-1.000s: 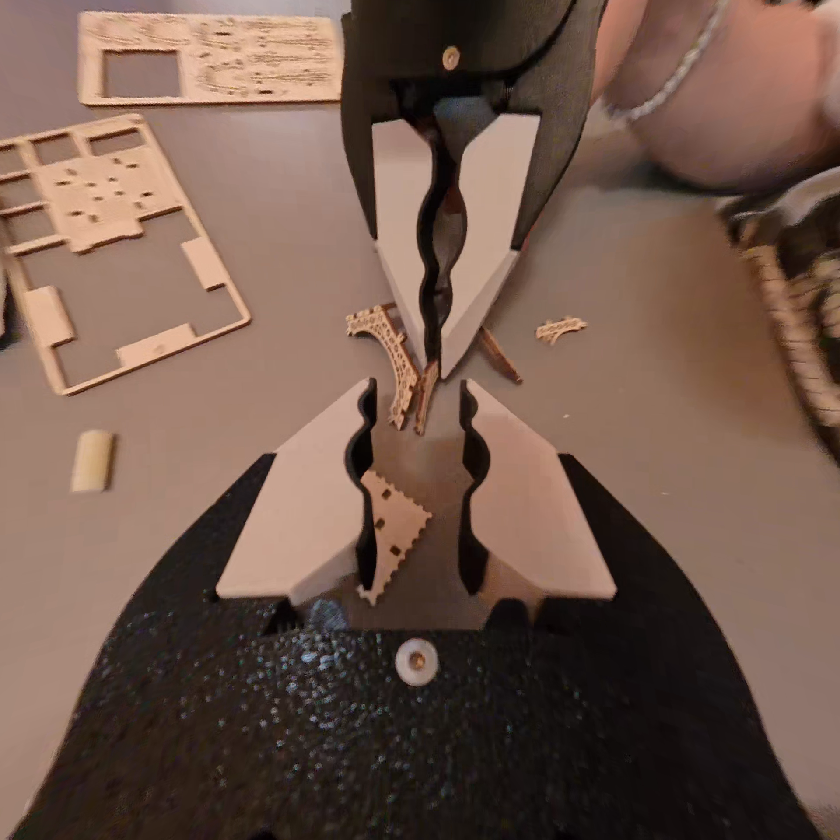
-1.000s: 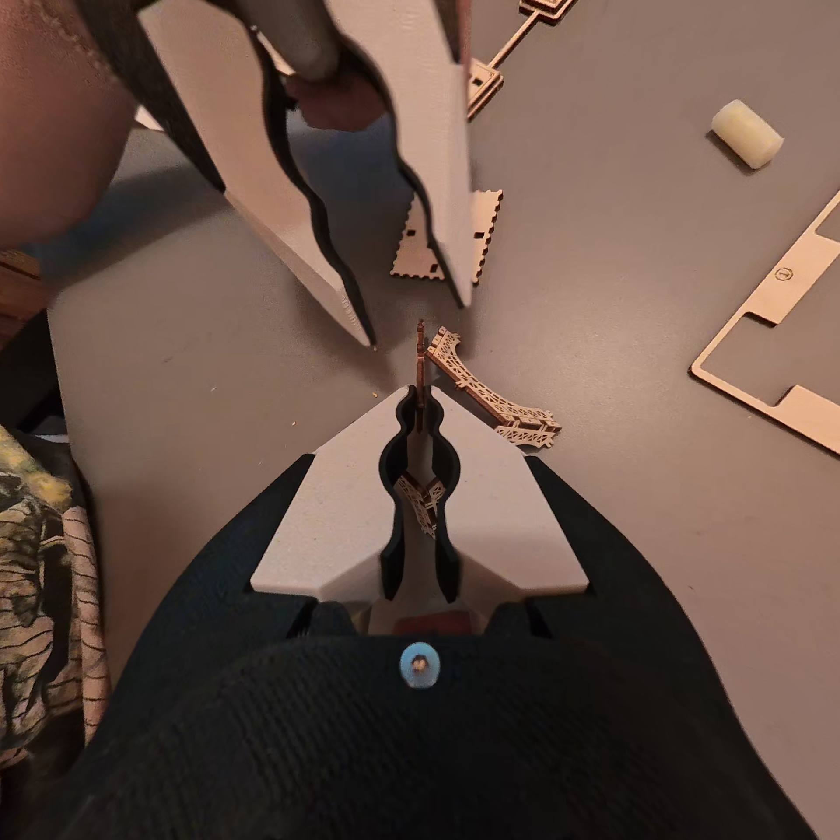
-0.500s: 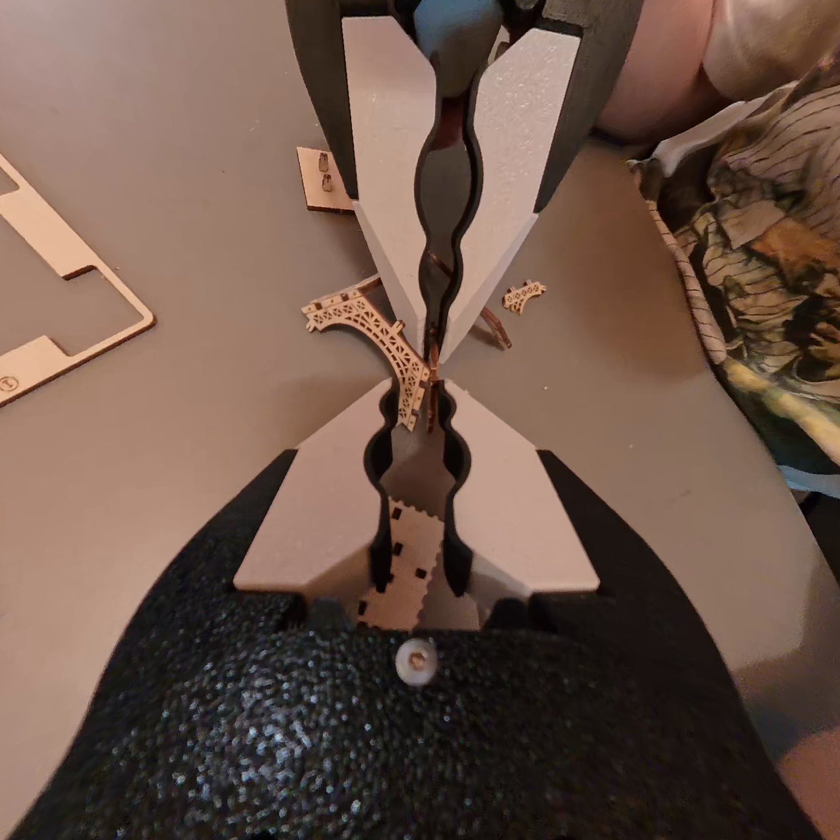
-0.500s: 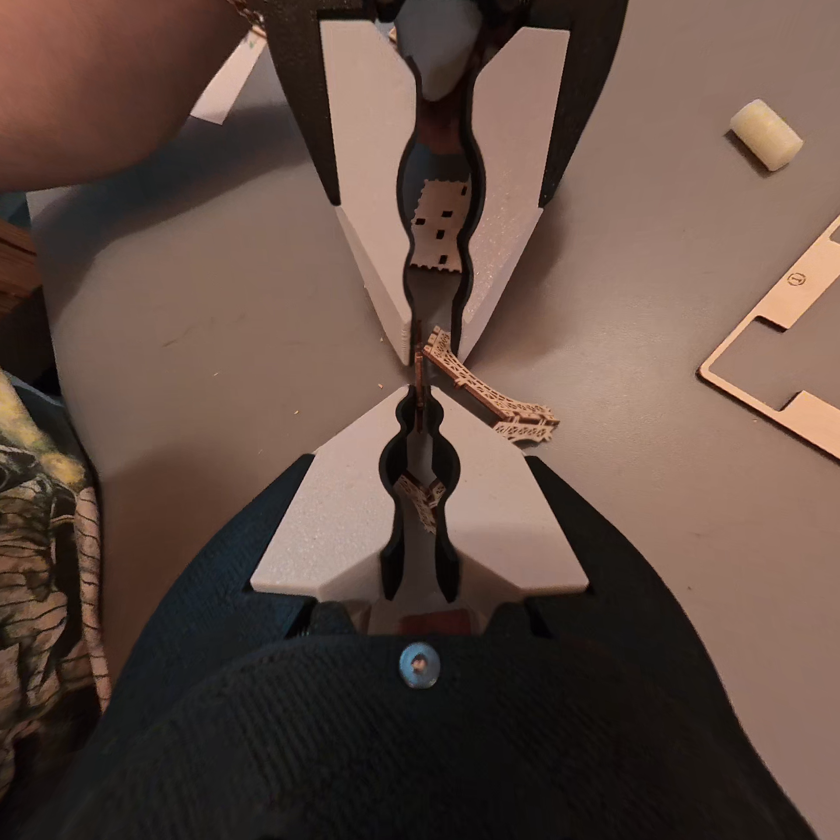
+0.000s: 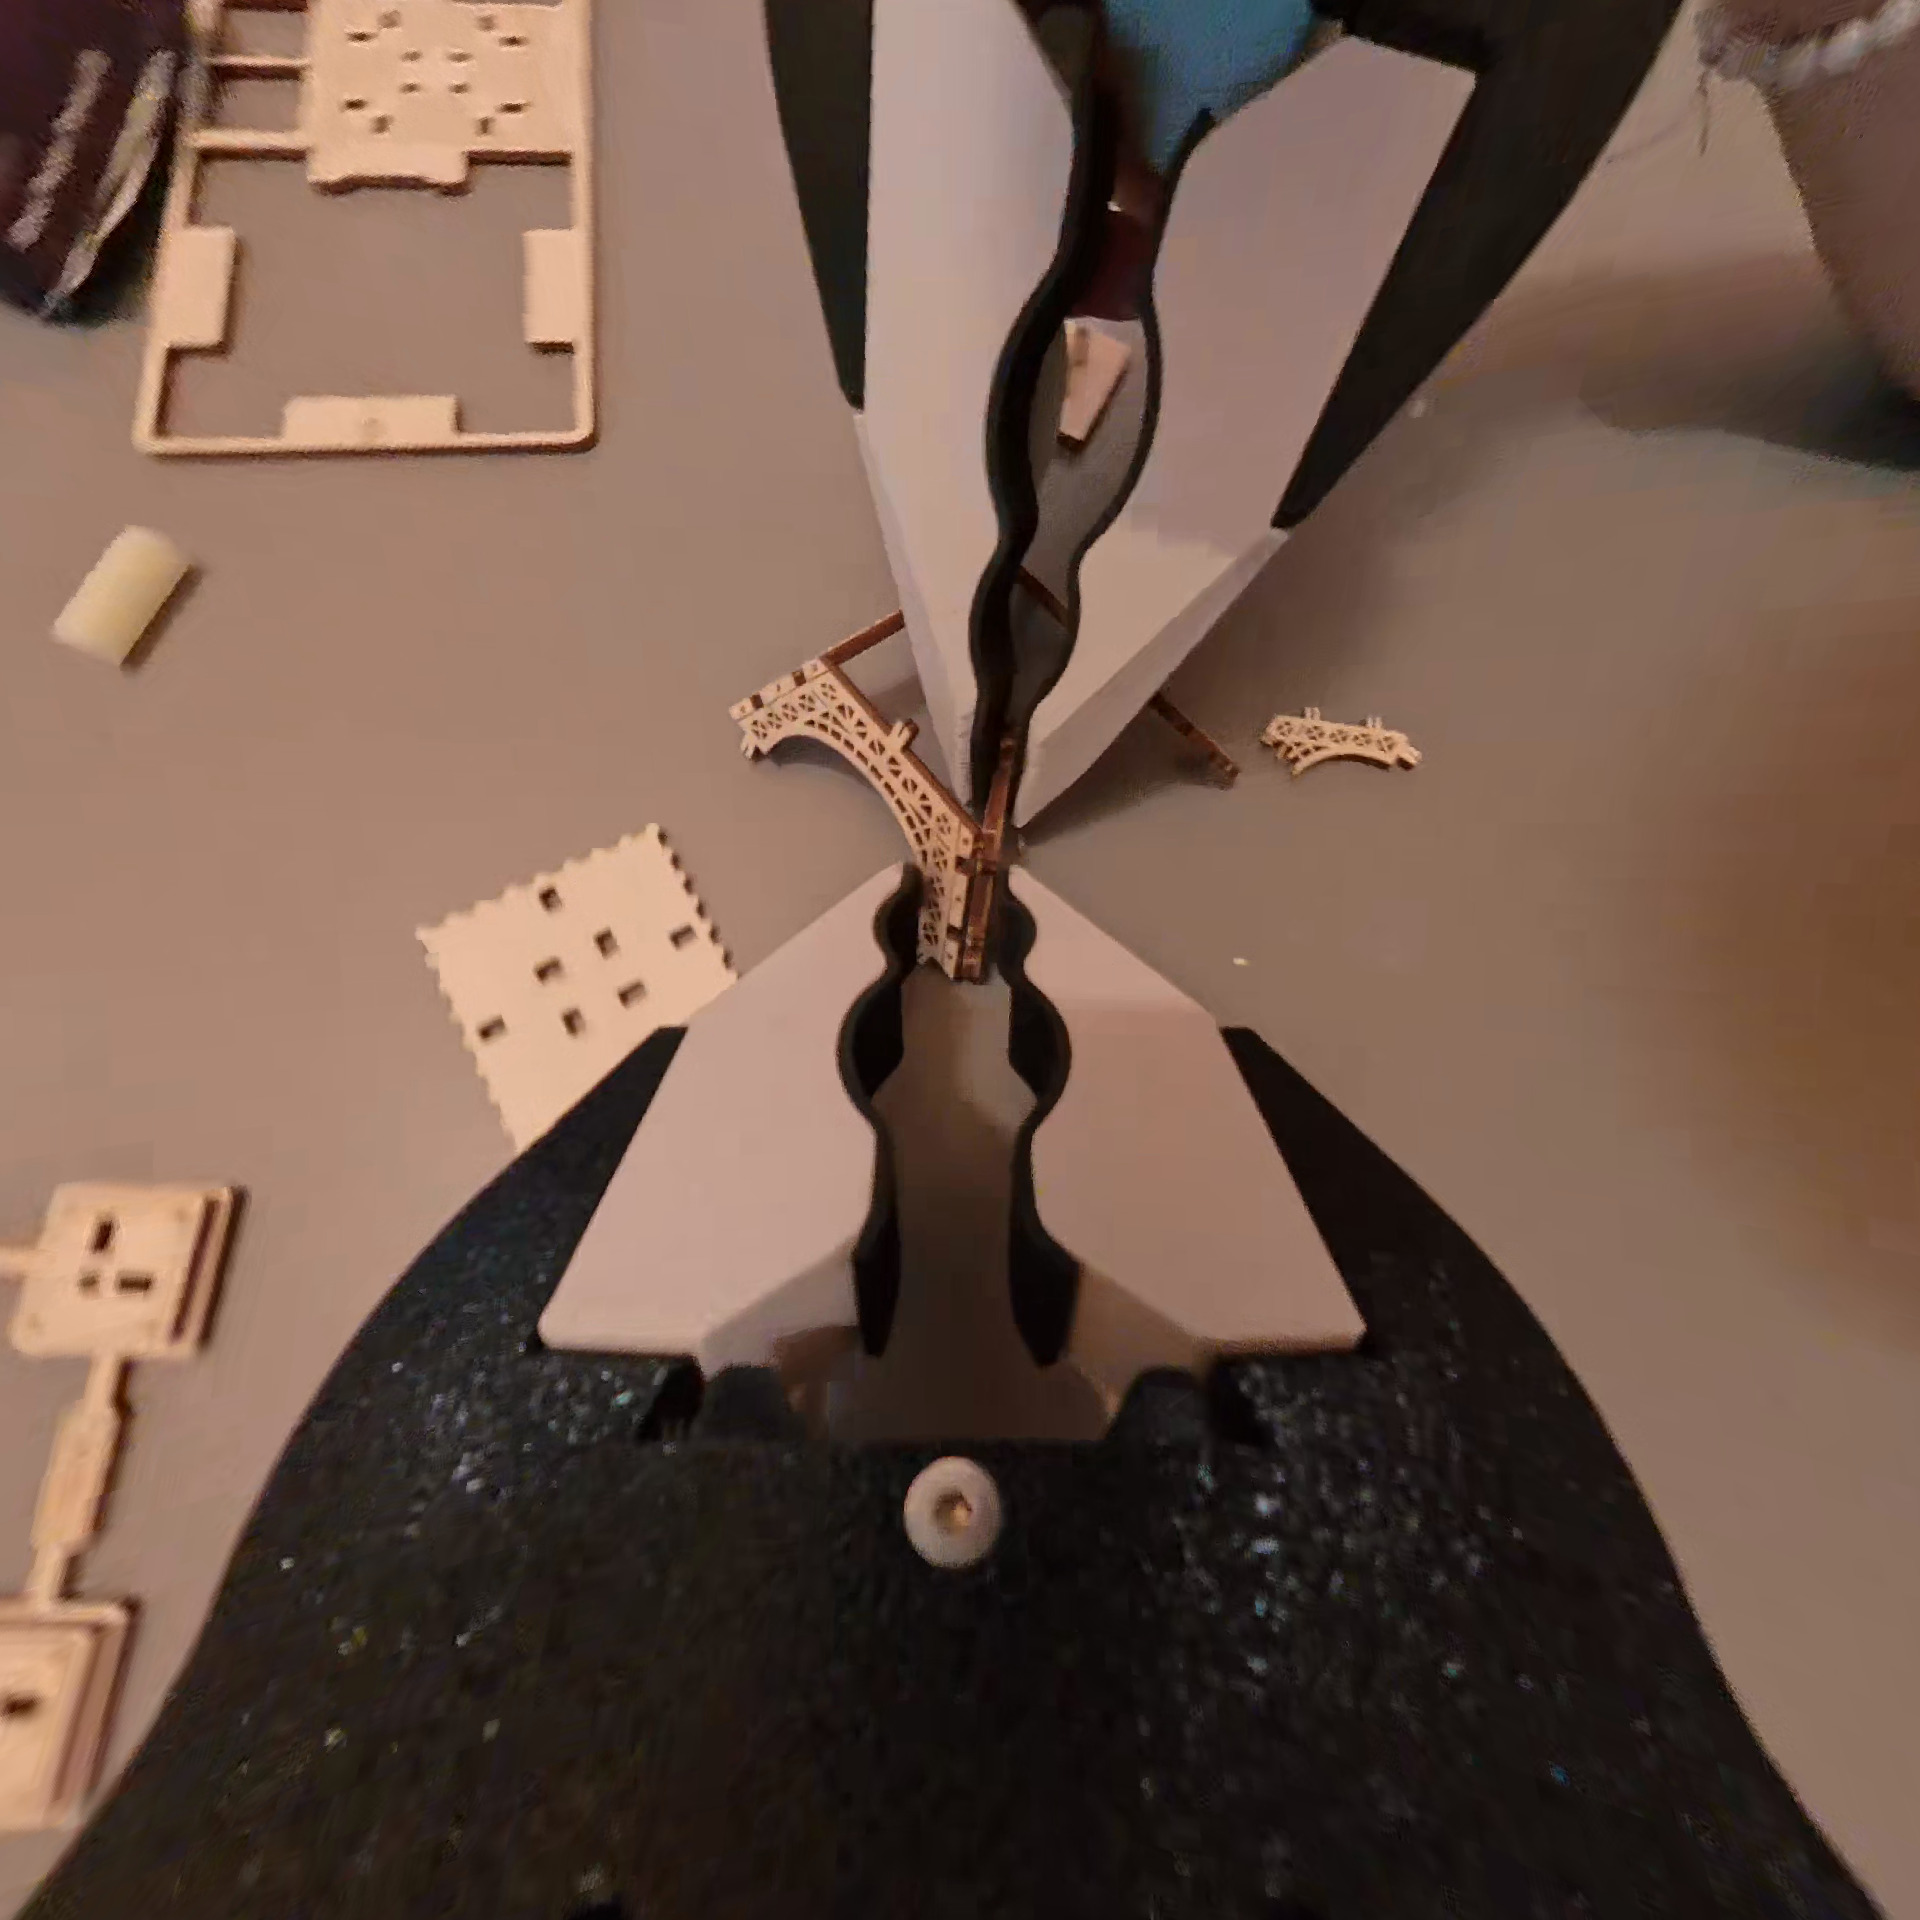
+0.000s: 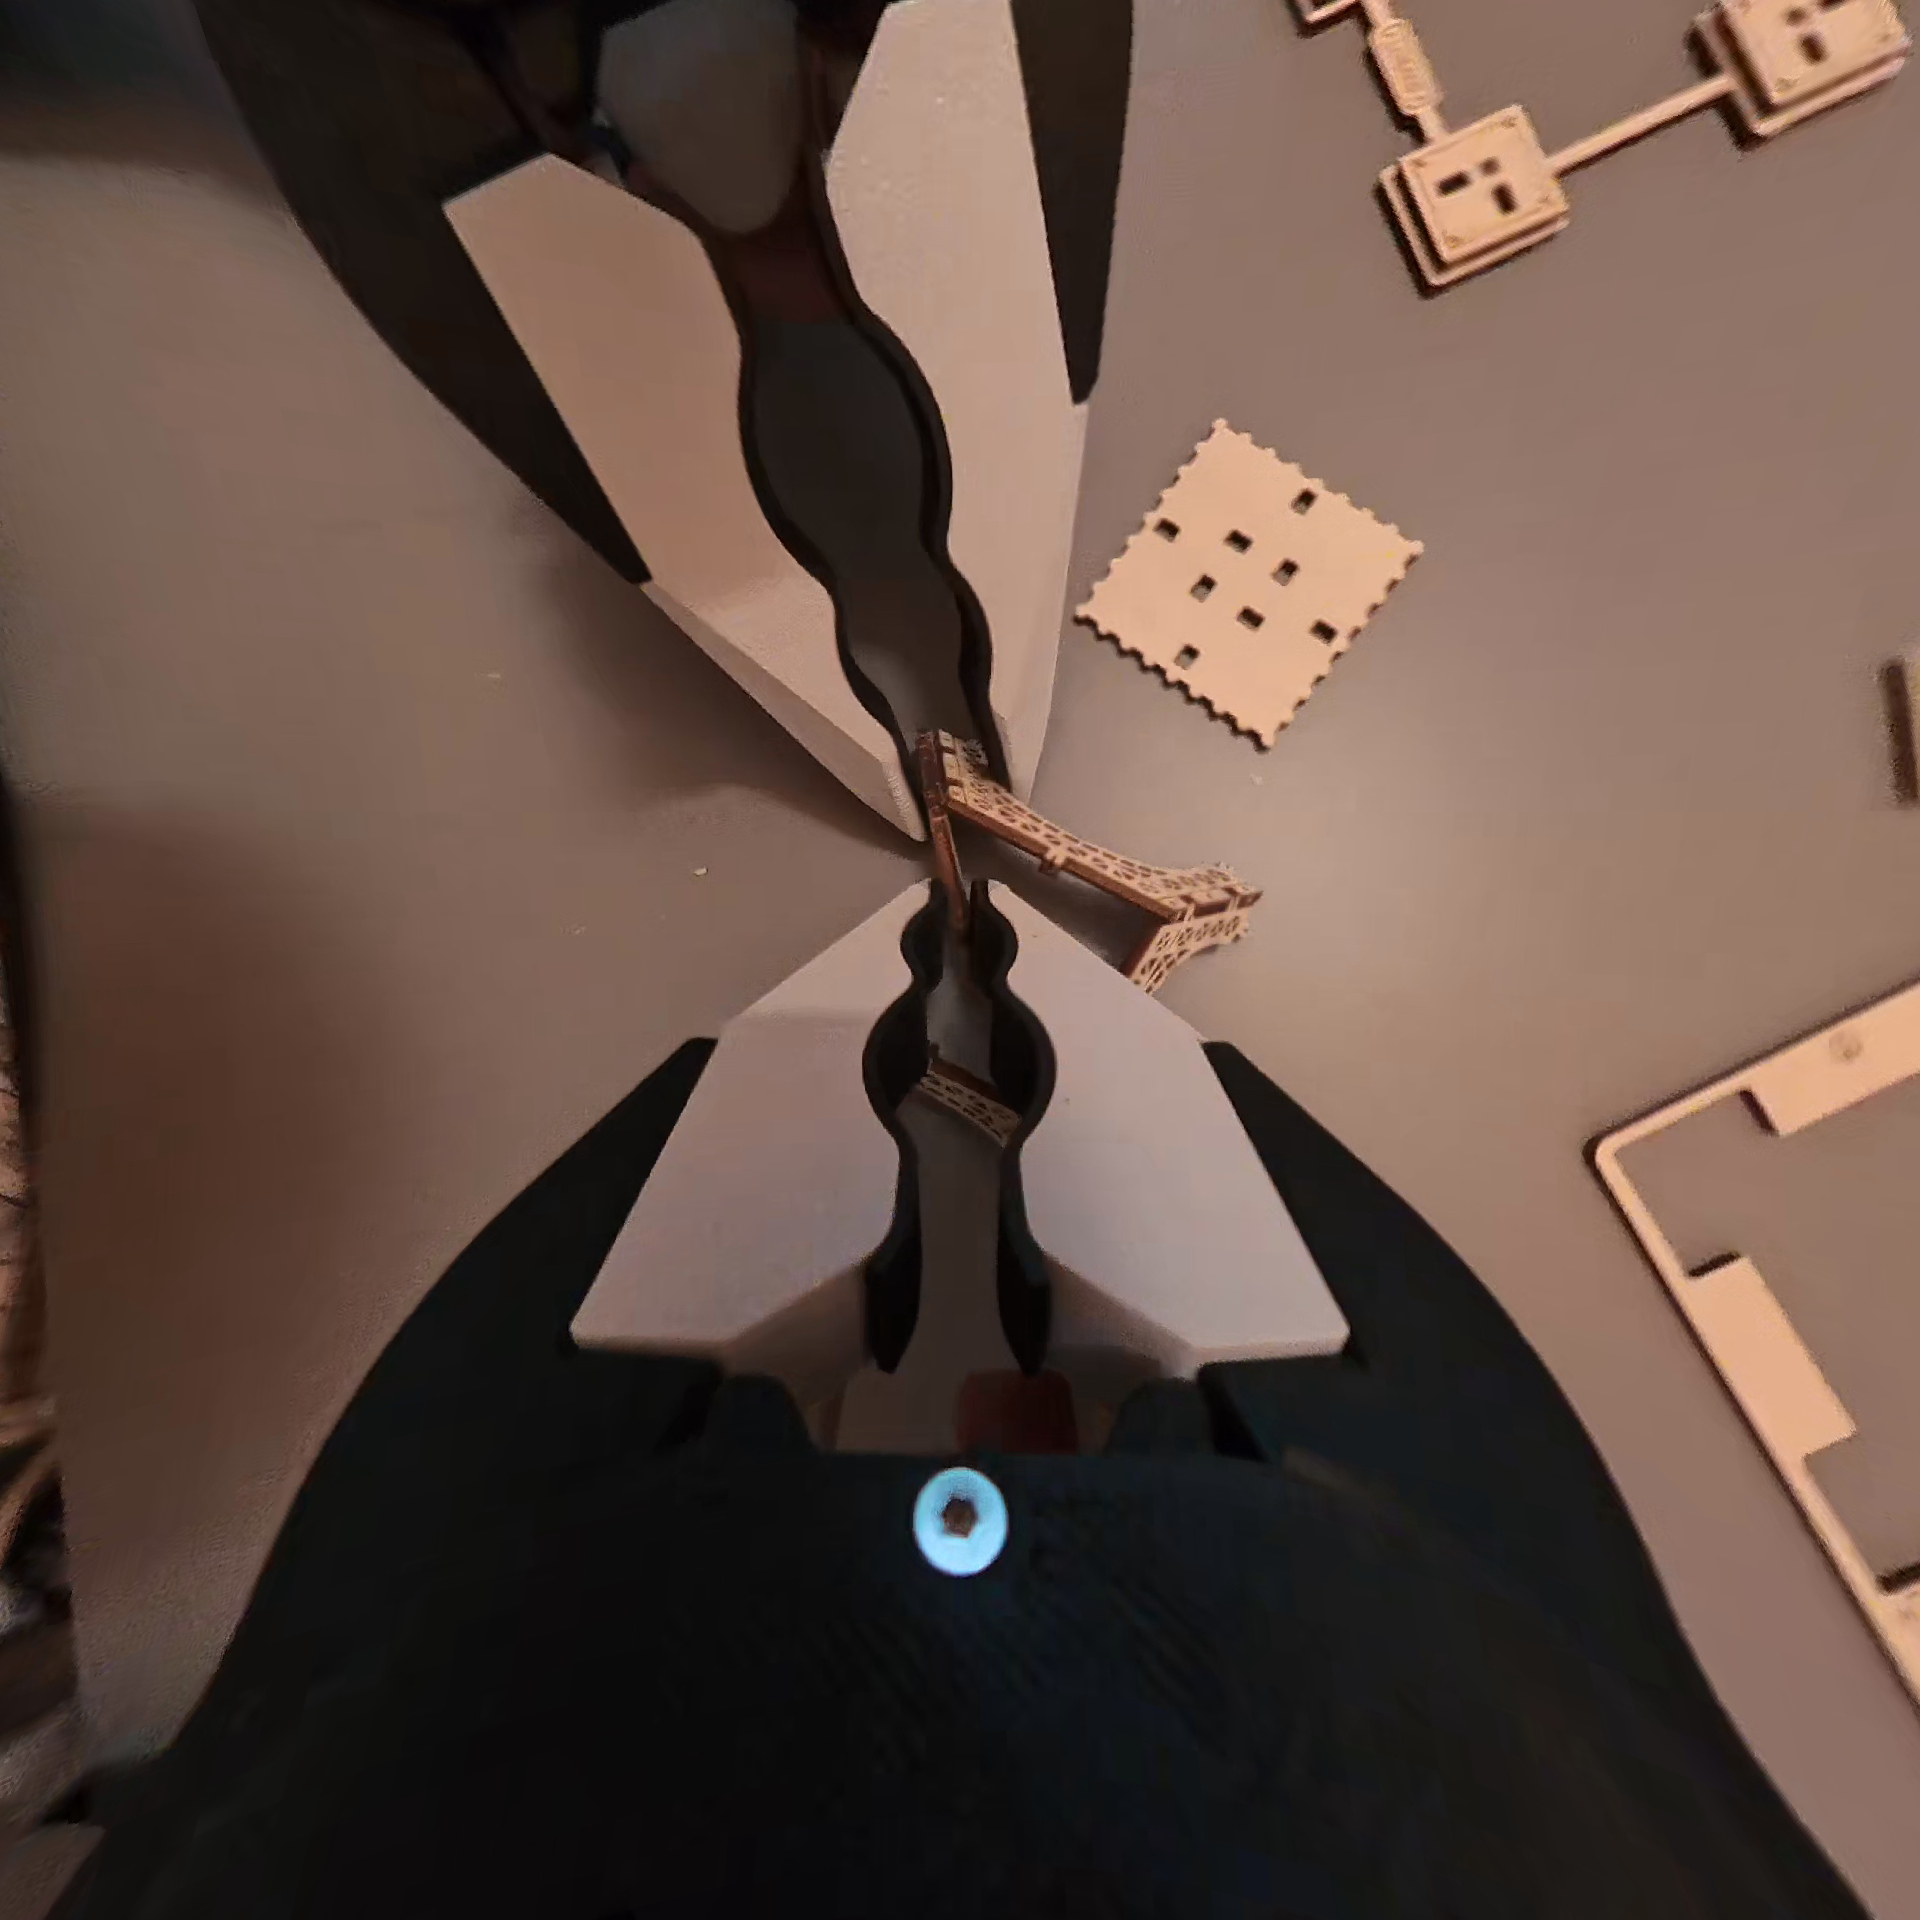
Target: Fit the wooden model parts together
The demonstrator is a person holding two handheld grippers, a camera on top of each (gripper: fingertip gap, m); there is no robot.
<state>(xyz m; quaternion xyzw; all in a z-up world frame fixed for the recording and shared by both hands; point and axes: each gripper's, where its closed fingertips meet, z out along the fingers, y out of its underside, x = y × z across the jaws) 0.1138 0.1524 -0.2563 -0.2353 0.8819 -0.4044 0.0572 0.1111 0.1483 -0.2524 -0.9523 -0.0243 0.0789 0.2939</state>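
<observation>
Two claws tip to tip mid-table: left gripper and right gripper both pinched on lattice tower piece. Scalloped square plate flat at 9 o'clock; bare grey table at 3.

Small cream-coloured cylindrical block lies on its side on the grey matte tabletop, alone, near the left edge of the left wrist view. Dark purple, glossy object at that view's top left corner, partly cut off; kind cannot be told. Patterned beige-and-black fabric along the far left edge of the right wrist view, blurred.
</observation>
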